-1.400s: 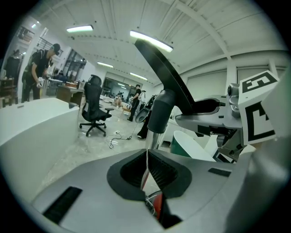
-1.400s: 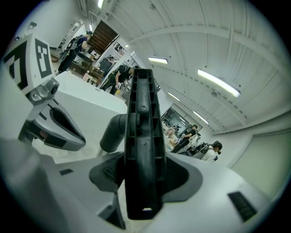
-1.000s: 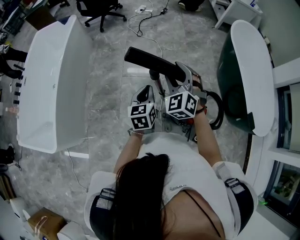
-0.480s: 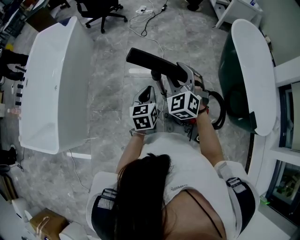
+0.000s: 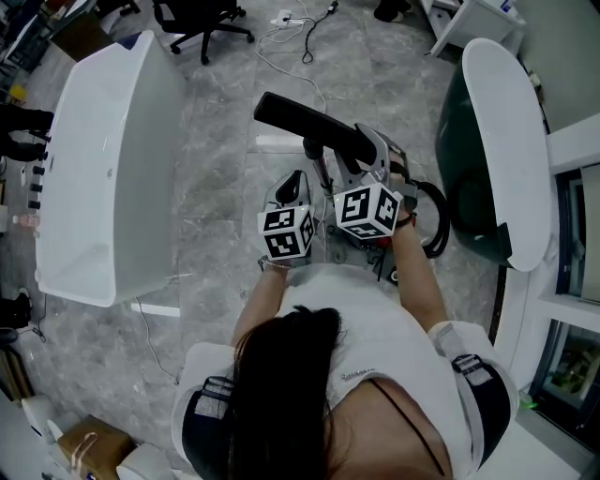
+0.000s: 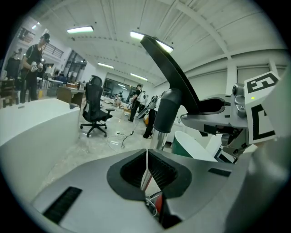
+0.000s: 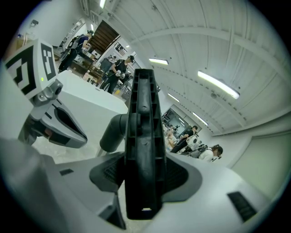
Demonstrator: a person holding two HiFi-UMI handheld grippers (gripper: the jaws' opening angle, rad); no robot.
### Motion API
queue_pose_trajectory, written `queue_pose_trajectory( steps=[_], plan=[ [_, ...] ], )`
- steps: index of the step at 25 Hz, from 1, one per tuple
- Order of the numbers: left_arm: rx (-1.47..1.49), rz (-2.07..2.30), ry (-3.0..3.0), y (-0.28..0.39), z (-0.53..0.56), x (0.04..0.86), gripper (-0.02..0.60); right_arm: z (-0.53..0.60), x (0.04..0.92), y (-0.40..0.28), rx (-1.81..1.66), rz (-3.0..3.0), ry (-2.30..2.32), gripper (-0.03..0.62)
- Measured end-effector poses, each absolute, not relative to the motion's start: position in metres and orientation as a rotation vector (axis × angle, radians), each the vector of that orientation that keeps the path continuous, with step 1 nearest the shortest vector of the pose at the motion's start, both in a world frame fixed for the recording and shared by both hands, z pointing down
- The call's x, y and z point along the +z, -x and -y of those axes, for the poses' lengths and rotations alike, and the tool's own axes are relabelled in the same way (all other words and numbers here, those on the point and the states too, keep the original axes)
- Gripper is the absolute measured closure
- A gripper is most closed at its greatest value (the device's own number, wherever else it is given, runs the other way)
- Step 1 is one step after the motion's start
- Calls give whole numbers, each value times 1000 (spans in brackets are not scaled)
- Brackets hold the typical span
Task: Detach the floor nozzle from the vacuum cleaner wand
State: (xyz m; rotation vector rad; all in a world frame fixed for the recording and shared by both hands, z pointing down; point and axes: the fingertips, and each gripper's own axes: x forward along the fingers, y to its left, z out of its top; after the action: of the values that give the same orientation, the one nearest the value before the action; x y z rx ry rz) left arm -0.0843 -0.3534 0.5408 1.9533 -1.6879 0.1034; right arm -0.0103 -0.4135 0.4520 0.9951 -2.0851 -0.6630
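The black floor nozzle (image 5: 309,127) is lifted off the floor, its grey neck (image 6: 166,111) joined to the silver wand (image 6: 158,139). My right gripper (image 5: 356,145) is shut on the nozzle; in the right gripper view the black nozzle (image 7: 143,136) stands upright between the pads of the right gripper (image 7: 143,170), which press on both its sides. My left gripper (image 5: 292,183) sits just left of the wand. In the left gripper view the left gripper (image 6: 146,157) has its pads meeting with nothing between them, and the wand runs down just beyond them.
A long white table (image 5: 103,169) stands to the left, and a white-topped green one (image 5: 502,141) to the right. A black hose (image 5: 436,220) loops by the right hand. An office chair (image 5: 197,19) and floor cables (image 5: 291,37) lie ahead. People stand in the background.
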Motion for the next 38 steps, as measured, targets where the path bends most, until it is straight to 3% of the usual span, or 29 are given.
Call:
queue_pose_trajectory(
  steps=[10, 14, 25, 38],
  plan=[
    [72, 1591, -2028, 71, 359, 541, 562, 416, 453, 7, -653, 2084, -994, 359],
    [47, 1550, -2047, 71, 360, 542, 483, 417, 452, 8, -653, 2083, -996, 359],
    [7, 1405, -2167, 59, 377, 539, 356, 418, 452, 10, -633, 2078, -996, 359],
    [71, 1420, -2211, 44, 404, 547, 345, 421, 453, 10, -621, 2075, -994, 359]
  ],
)
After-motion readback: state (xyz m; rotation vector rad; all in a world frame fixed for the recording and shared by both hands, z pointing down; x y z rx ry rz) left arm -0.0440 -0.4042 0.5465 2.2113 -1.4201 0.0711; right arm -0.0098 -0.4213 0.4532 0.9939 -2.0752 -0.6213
